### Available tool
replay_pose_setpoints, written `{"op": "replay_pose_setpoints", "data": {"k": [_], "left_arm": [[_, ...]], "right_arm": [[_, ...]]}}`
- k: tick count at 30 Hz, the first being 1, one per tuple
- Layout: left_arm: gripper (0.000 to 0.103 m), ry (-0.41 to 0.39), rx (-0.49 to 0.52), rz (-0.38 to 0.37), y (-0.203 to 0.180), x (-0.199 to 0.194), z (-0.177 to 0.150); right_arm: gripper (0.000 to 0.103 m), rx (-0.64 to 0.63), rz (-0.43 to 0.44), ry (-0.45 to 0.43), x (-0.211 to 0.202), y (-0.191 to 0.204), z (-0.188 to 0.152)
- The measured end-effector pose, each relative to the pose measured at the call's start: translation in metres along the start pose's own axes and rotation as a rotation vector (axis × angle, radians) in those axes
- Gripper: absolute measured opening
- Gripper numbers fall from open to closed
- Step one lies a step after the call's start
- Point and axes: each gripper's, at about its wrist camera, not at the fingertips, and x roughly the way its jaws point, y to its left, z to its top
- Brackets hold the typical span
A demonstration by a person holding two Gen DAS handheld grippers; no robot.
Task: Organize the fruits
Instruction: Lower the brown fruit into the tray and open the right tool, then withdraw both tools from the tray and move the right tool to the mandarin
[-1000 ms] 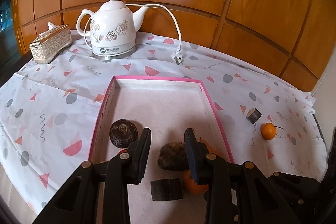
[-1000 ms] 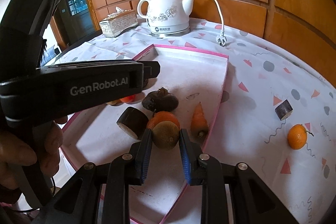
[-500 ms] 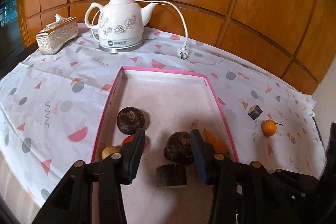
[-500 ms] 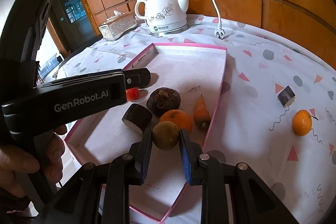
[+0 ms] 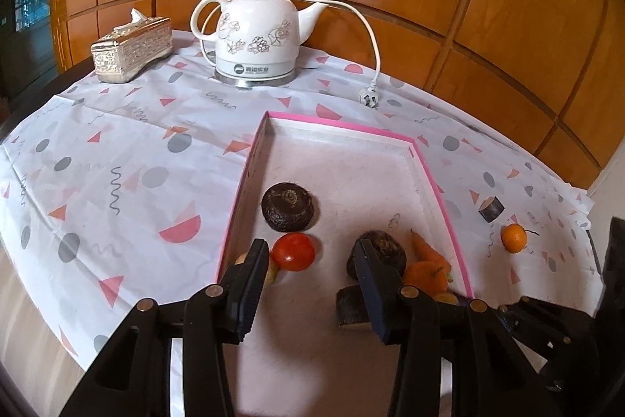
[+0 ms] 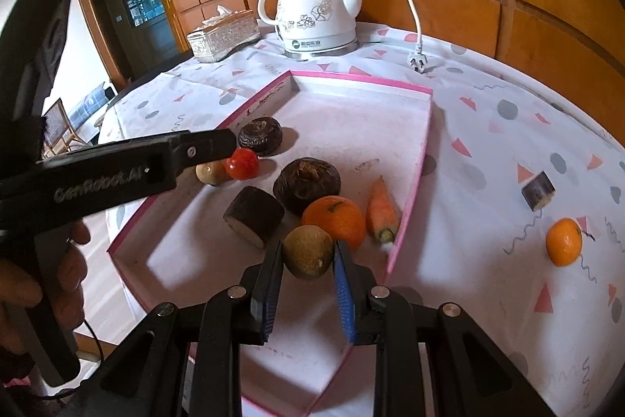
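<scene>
Right gripper (image 6: 306, 284) is clamped on the brownish kiwi (image 6: 308, 252) over the pink tray's (image 6: 414, 182) near end, orange (image 6: 334, 219) just behind it. Left gripper (image 5: 312, 284) is wide open, holding nothing, with the tomato (image 5: 293, 251) just ahead.

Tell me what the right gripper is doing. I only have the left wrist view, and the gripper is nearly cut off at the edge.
Observer: The right gripper has its jaws shut on a brownish-green round fruit, just in front of the orange in the tray.
Operator: What is half hidden behind the open left gripper?
Observer: A small tan fruit, right beside the tomato.
</scene>
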Motion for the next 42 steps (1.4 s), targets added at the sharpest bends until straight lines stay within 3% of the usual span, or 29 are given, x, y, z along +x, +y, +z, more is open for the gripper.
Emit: {"op": "replay_pose_setpoints", "data": {"k": [6,13,21,42], "left_arm": [[0.053,-0.009,0.008,0.002,-0.005,-0.005,-0.001],[0.053,-0.024,0.018,0.000,-0.010,-0.011,0.001],[0.054,-0.026,0.056,-0.017,-0.025,-0.014,-0.002],[0.054,-0.004,0.207,-0.088,-0.087,-0.008,-0.010]], "right_arm": [[0.035,0.092,0.105,-0.003,-0.001,-0.006,0.006],[0.035,0.094,0.080,-0.027,-0.012,-0.004,0.002],[0.035,0.111,-0.004,-0.076,-0.033,-0.012,-0.002],[0.035,0.300,-0.187,-0.138,-0.065,-0.082,-0.023]]}}
